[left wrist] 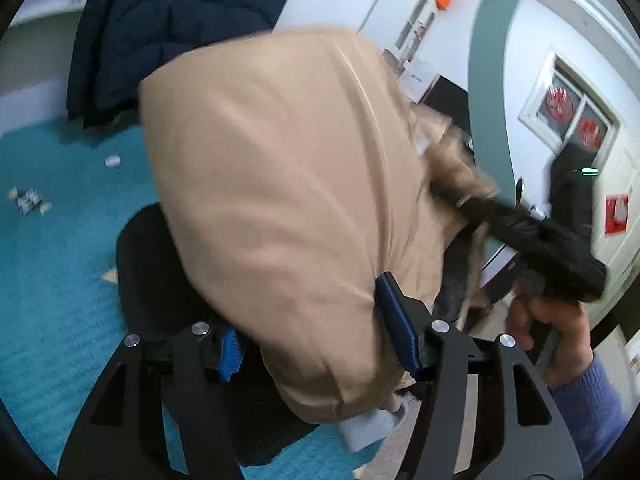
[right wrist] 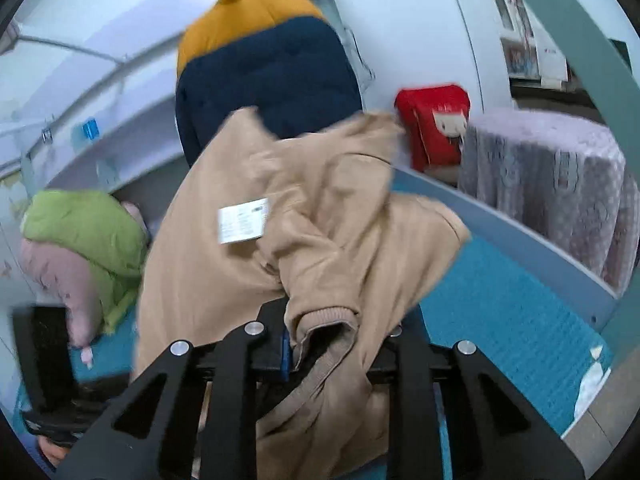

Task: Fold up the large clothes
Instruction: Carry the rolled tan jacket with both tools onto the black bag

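A large tan padded coat (left wrist: 280, 184) hangs in the air above the teal surface (left wrist: 52, 280). My left gripper (left wrist: 316, 340) has the coat's bulky edge between its blue-padded fingers (left wrist: 396, 320). In the right wrist view the same coat (right wrist: 312, 232) drapes over my right gripper (right wrist: 336, 340), which is shut on its ribbed cuff (right wrist: 320, 316). A white tag (right wrist: 243, 220) shows on the lining. The right gripper also shows in the left wrist view (left wrist: 472, 204), gripping the coat's fur-trimmed part.
A navy and mustard jacket (right wrist: 272, 76) hangs at the back. A green and pink garment pile (right wrist: 80, 248) lies at left. A red bag (right wrist: 436, 124) and a grey patterned blanket (right wrist: 548, 184) stand right. Paper scraps (left wrist: 28, 200) lie on the teal surface.
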### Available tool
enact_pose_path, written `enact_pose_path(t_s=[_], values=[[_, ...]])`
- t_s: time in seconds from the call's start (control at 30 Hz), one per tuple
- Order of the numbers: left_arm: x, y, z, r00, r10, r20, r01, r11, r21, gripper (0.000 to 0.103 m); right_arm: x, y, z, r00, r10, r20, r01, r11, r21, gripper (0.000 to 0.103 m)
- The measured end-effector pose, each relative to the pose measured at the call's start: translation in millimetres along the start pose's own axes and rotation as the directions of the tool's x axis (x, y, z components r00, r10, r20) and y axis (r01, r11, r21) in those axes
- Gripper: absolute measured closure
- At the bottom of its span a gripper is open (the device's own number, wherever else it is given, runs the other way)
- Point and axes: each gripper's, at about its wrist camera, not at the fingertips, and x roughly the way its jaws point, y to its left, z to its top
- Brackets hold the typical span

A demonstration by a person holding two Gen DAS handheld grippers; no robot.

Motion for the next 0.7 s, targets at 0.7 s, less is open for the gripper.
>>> enact_pose_path(t_s=[0.7], values=[[1, -12, 89, 0.986, 0.168, -0.006, -0.161, 0.955, 0.249, 0.036, -2, -47, -7, 0.979, -0.164, -0.124, 0.191, 0.951, 0.245, 0.053]])
